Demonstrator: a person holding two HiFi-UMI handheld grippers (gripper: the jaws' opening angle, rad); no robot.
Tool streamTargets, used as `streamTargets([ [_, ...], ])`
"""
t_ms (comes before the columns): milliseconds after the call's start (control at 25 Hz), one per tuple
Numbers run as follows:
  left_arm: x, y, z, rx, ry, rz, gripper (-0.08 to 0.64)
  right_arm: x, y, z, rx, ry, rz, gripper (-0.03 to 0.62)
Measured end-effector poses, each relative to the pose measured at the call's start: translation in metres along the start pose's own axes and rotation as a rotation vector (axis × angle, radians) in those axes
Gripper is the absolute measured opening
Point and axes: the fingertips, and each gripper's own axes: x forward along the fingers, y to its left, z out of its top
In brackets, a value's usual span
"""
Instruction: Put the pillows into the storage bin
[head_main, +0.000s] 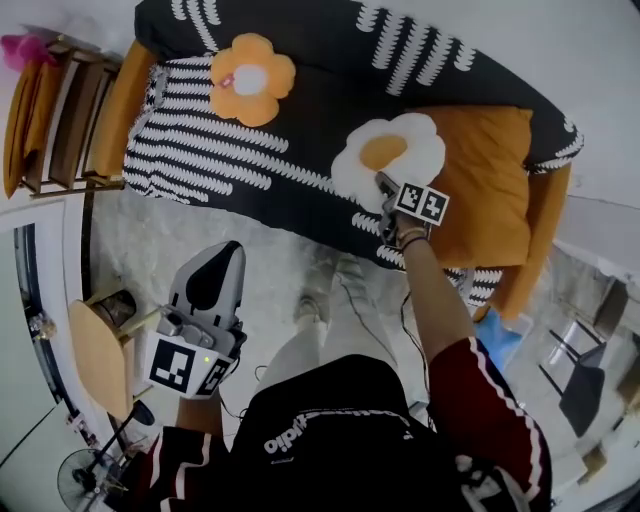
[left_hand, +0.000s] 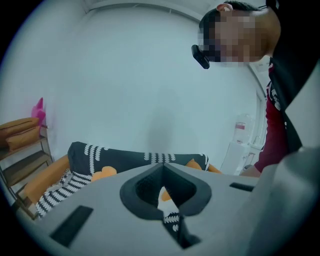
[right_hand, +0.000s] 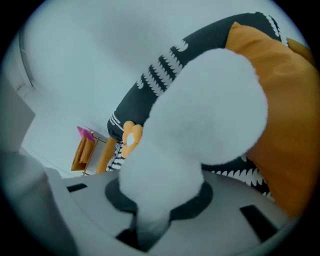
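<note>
A white flower pillow with an orange centre lies on the black-and-white sofa. My right gripper is shut on its near petal. In the right gripper view the white plush fills the frame and is pinched between the jaws of my right gripper. An orange flower pillow with a white centre rests further left on the sofa, untouched. My left gripper hangs low over the floor in front of the sofa. It is shut and holds nothing, and in its own view this left gripper points at the sofa.
A large orange cushion sits at the sofa's right end, just beyond the white pillow. A wooden rack stands at the left. A small round wooden table and a fan are by my left side. A dark chair stands at the right.
</note>
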Motion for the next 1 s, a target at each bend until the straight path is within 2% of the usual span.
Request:
streamTargets([
  [200, -0.052, -0.001, 0.006, 0.037, -0.032, 0.016, 0.003, -0.061, 0.041, -0.018, -0.057, -0.015, -0.009, 0.117],
  [400, -0.099, -0.012, 0.02, 0.078, -0.116, 0.009, 0.003, -0.12, 0.081, -0.033, -0.067, -0.07, 0.001, 0.117],
  [600, -0.142, -0.036, 0.027, 0.136, -0.158, -0.036, 0.003, -0.169, 0.12, -0.052, -0.126, -0.095, 0.002, 0.117],
  [1000, -0.225, -0.054, 0.052, 0.129, -0.323, -0.105, 0.003, -0.251, 0.205, -0.098, -0.186, -0.216, 0.07, 0.117],
])
